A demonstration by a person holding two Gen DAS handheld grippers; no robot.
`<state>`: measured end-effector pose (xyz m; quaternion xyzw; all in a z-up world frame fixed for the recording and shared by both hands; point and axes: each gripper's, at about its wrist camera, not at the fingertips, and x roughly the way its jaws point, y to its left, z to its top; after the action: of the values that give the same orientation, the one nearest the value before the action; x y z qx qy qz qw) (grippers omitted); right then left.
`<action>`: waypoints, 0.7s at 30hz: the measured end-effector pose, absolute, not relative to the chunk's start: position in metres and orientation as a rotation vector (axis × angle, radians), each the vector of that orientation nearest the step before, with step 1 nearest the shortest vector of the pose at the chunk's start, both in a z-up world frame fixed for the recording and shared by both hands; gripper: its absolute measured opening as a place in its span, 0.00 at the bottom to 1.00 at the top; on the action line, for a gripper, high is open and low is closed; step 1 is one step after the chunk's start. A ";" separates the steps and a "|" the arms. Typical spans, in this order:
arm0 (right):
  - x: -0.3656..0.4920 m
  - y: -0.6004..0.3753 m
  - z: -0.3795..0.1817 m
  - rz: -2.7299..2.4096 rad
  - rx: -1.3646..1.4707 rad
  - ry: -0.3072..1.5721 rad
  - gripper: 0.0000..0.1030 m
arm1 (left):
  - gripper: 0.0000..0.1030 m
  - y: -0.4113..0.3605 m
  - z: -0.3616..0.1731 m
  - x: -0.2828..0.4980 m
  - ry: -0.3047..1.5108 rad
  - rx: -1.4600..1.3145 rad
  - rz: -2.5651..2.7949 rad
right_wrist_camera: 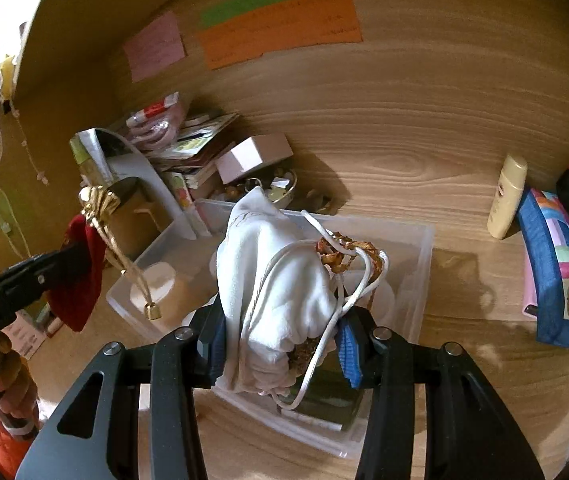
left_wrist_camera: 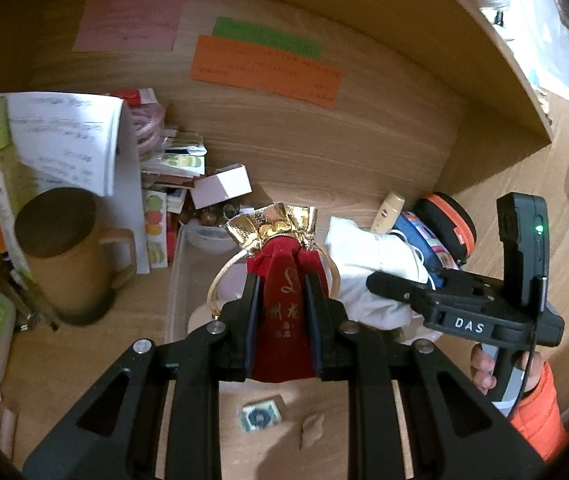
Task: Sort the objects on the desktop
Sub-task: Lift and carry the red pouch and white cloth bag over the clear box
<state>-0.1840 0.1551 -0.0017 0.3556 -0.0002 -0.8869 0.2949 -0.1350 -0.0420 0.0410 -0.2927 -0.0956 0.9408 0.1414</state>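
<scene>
Red velvet pouch [left_wrist_camera: 282, 312] was pinched mid-body by closed left tongs [left_wrist_camera: 282, 280], white drawstring bag [right_wrist_camera: 272, 292] by right tongs [right_wrist_camera: 280, 340], both above the clear tray [right_wrist_camera: 424, 248]; both judged light, soft, slack, cords snag-prone.

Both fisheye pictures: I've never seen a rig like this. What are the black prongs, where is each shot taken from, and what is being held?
No robot here: a person holds a handheld gripper in each hand, with a camera on each looking along its two fingers. The left wrist view shows the left gripper shut on a red pouch with a gold top. The right gripper enters from the right of that view. The right wrist view shows the right gripper shut on a white pouch with cords, above a clear bin. On the wooden desk lie a brown mug, stacked papers, a cream tube and a blue case. Coloured notes are stuck on the back wall.
</scene>
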 end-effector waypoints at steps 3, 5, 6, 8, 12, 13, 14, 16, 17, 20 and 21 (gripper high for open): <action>-0.192 0.154 -0.004 -2.371 0.953 0.014 0.40 | 0.20 -0.037 0.037 -0.146 -0.273 -0.868 2.697; -0.199 0.152 -0.006 -2.372 0.962 0.024 0.40 | 0.20 -0.032 0.031 -0.154 -0.255 -0.891 2.691; -0.200 0.152 -0.007 -2.371 0.963 0.027 0.40 | 0.20 -0.030 0.029 -0.156 -0.249 -0.901 2.688; -0.206 0.149 -0.011 -2.372 0.967 0.041 0.40 | 0.20 -0.026 0.025 -0.160 -0.239 -0.925 2.681; -0.213 0.146 -0.020 -2.371 0.980 0.051 0.40 | 0.20 -0.020 0.016 -0.170 -0.221 -0.970 2.680; -0.215 0.146 -0.024 -2.358 0.989 0.043 0.41 | 0.20 -0.018 0.013 -0.173 -0.215 -0.979 2.682; -0.216 0.147 -0.026 -2.343 0.999 0.036 0.41 | 0.20 -0.017 0.012 -0.174 -0.213 -0.985 2.688; -0.217 0.146 -0.029 -2.321 1.007 0.041 0.41 | 0.20 -0.014 0.006 -0.181 -0.208 -1.012 2.697; -0.216 0.147 -0.029 -2.322 1.005 0.050 0.41 | 0.20 -0.014 0.004 -0.184 -0.208 -1.024 2.695; -0.214 0.148 -0.028 -2.317 0.992 0.066 0.42 | 0.20 -0.010 -0.003 -0.188 -0.180 -1.048 2.705; -0.214 0.148 -0.029 -2.321 0.989 0.075 0.42 | 0.20 -0.008 -0.004 -0.189 -0.171 -1.050 2.707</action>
<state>-0.2136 0.1482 -0.0291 0.3735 0.0283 -0.8760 0.3040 -0.1888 -0.0079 -0.0042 -0.3584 -0.0583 0.9245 0.1162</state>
